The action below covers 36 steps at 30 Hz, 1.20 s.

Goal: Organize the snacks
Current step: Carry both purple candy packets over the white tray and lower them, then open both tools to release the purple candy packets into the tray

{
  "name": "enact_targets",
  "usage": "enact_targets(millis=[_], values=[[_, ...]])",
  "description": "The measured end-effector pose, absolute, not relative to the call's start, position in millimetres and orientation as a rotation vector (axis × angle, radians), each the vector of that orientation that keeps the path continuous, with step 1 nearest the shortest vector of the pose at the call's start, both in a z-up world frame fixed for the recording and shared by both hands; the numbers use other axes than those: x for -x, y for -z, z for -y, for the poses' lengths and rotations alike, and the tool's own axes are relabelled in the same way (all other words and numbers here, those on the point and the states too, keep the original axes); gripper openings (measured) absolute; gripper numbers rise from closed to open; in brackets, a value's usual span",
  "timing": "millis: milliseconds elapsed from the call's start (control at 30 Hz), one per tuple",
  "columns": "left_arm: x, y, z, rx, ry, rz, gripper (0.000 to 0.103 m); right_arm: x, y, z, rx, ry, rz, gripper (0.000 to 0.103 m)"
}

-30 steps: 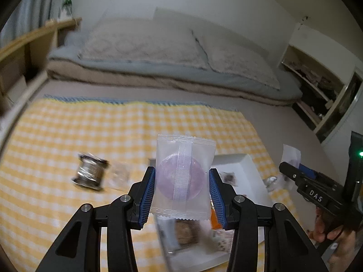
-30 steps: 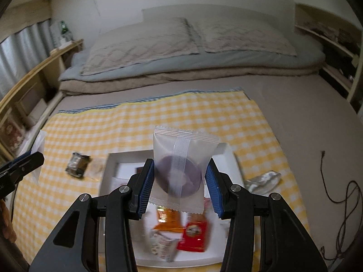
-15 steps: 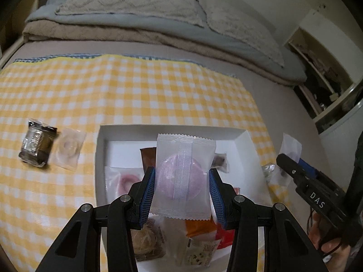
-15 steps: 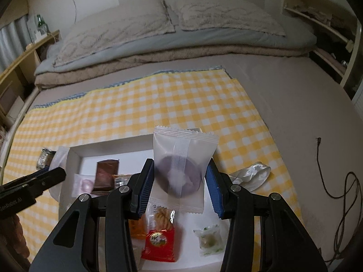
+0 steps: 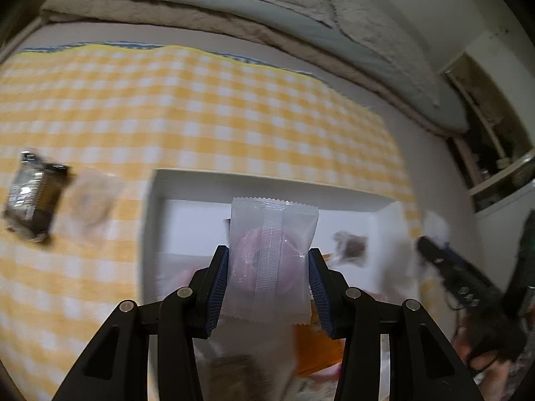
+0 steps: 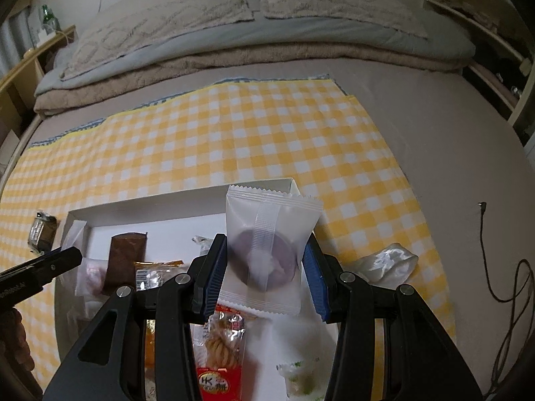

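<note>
My left gripper (image 5: 268, 285) is shut on a frosted packet with a pink round snack (image 5: 272, 260), held low over the white tray (image 5: 260, 183). My right gripper (image 6: 264, 269) is shut on a frosted packet with a dark purple round snack (image 6: 267, 247), held over the tray's right part (image 6: 187, 197). The tray holds several wrapped snacks: a brown bar (image 6: 125, 260), a twisted-biscuit pack (image 6: 220, 344), an orange packet (image 5: 317, 351). The right gripper shows at the right of the left wrist view (image 5: 468, 287); the left gripper shows at the left of the right wrist view (image 6: 40, 270).
A yellow checked cloth (image 6: 234, 140) covers the floor under the tray. On it left of the tray lie a dark foil packet (image 5: 33, 197) and a clear round-snack packet (image 5: 92, 200). A crumpled silvery wrapper (image 6: 388, 264) lies right of the tray. A mattress with pillows (image 6: 234, 26) lies behind, a cable (image 6: 495, 267) at right.
Both grippers have come down and forward over the tray with their packets still held. The tray and its snacks now look larger and closer in both views.
</note>
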<state>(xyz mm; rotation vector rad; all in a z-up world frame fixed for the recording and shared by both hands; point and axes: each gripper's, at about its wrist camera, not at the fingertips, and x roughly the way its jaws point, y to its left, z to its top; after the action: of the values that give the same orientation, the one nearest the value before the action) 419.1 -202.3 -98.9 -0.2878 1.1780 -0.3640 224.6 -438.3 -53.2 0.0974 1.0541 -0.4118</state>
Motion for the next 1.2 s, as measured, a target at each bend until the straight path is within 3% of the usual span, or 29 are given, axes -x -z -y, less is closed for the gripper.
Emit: enact_targets(millis=[400,433,500,733,833,900,1000,1033,1200], values=[[-441.4,131.5,244.3,0.271,0.516,-1.122,0.047,-233.6,67.9,444.8,-0.127,0.404,-1.069,0.046],[-443.8,136.8,246.0,0.279,0.519,-1.124,0.05,-234.5,69.3,444.8,-0.13,0.403,-1.071,0.046],[-446.2,143.0,251.2,0.273,0.537,-1.131,0.078,-235.7,71.2,444.7,-0.129,0.402,-1.073,0.046],[-450.8,151.8,261.3,0.206,0.519,-1.142,0.082,-239.9,73.8,447.1,-0.132,0.383,-1.07,0.046],[-450.2,150.8,260.5,0.167,0.504,-1.145,0.083,-242.0,76.9,448.0,-0.143,0.375,-1.073,0.053],[-448.2,149.0,255.4,0.145,0.492,-1.144,0.083,-242.5,79.0,447.0,-0.141,0.378,-1.085,0.071],[-448.0,149.0,249.1,0.143,0.474,-1.146,0.083,-242.0,81.8,444.3,-0.116,0.381,-1.116,0.072],[-445.6,146.5,244.8,0.145,0.471,-1.147,0.083,-241.6,83.3,444.2,-0.115,0.383,-1.133,0.071],[-439.8,143.8,238.3,0.132,0.461,-1.15,0.083,-239.2,95.7,446.9,-0.126,0.383,-1.22,0.029]])
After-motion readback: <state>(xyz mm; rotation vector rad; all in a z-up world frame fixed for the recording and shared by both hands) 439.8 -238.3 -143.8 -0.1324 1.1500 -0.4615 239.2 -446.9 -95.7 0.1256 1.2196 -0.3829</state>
